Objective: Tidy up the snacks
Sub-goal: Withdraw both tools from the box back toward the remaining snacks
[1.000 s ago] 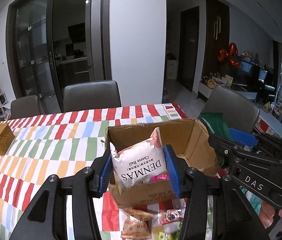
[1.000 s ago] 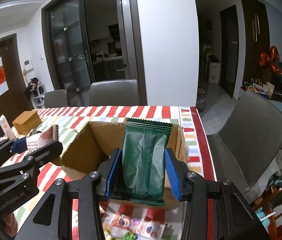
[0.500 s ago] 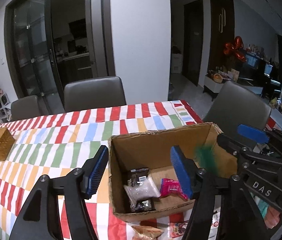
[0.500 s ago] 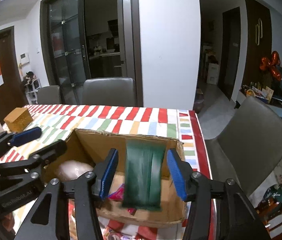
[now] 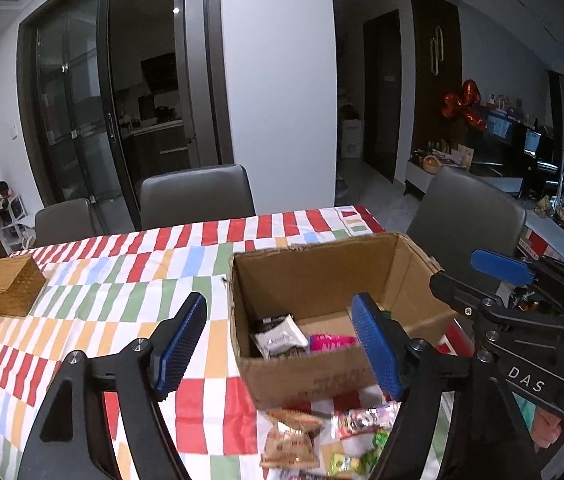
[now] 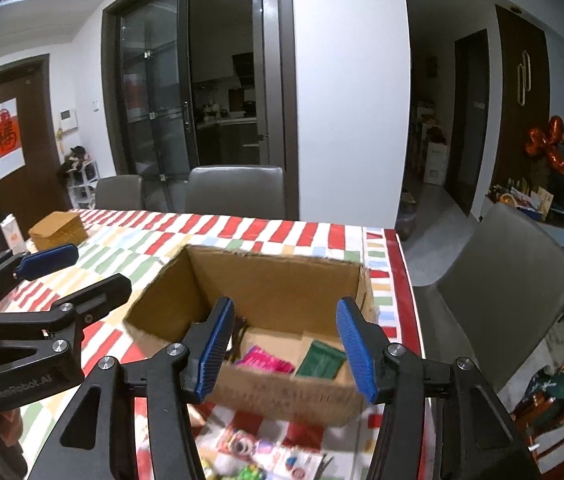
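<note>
Both packets have dropped: green packet and white bag now lie in the box. Left gripper and right gripper hang wide open, empty, above it.

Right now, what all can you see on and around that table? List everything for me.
cardboard box: one, brown, open, on the striped tablecloth.
green packet: one, dark green, lying inside the box.
pink packet: one, inside the box.
white packet: one, white and grey, inside the box.
loose snacks: several, mixed colours, on the cloth in front of the box.
wicker box: one, tan, far left of the table.
chairs: three, grey, around the table.
foil balloon: one, red, in the background on the right.
left gripper: black with blue fingers, open, empty.
right gripper: black with blue fingers, open, empty.
</note>
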`<state>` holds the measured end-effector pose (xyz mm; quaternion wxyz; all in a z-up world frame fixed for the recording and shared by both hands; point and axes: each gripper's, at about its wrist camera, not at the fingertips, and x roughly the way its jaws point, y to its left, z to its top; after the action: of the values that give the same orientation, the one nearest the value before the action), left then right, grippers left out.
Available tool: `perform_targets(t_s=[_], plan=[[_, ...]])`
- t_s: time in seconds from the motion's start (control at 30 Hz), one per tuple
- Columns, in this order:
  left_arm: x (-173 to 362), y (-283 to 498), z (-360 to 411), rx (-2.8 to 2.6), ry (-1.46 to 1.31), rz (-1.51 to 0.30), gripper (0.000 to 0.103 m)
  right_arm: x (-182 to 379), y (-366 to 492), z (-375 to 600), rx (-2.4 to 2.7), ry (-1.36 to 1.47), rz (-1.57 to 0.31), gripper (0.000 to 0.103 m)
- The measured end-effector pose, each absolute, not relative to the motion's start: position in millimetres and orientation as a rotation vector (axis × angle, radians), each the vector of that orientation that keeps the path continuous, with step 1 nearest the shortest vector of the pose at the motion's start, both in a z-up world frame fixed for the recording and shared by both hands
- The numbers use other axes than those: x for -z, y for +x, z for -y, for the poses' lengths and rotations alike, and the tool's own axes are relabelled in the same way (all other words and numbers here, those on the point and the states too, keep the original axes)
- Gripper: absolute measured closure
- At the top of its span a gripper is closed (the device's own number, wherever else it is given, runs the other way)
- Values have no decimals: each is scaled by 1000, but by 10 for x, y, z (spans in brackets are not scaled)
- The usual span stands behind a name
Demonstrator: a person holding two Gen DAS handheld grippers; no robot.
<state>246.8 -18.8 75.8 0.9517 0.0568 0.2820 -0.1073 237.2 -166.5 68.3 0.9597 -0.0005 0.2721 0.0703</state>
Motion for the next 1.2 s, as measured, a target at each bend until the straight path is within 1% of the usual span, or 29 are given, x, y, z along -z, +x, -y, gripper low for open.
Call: perform_targets(t_s=[0.07, 0.4, 0.57, 0.83, 1.2], plan=[[-742, 2349, 168, 216, 115, -570, 26, -675, 2266, 1658, -152, 1, -550, 49], [-568, 1914, 66, 200, 106, -600, 23, -483, 1845, 1600, -180, -7, -584, 49], [-354, 1761, 26, 185, 109, -659, 23, -338, 1697, 1561, -186, -6, -618, 49], [44, 1624, -27, 176, 84, -776, 23, 64, 1522, 1487, -209, -10, -732, 49], [544, 1461, -85, 175, 57, -910, 23, 459, 1344, 1426, -222, -14, -855, 49]])
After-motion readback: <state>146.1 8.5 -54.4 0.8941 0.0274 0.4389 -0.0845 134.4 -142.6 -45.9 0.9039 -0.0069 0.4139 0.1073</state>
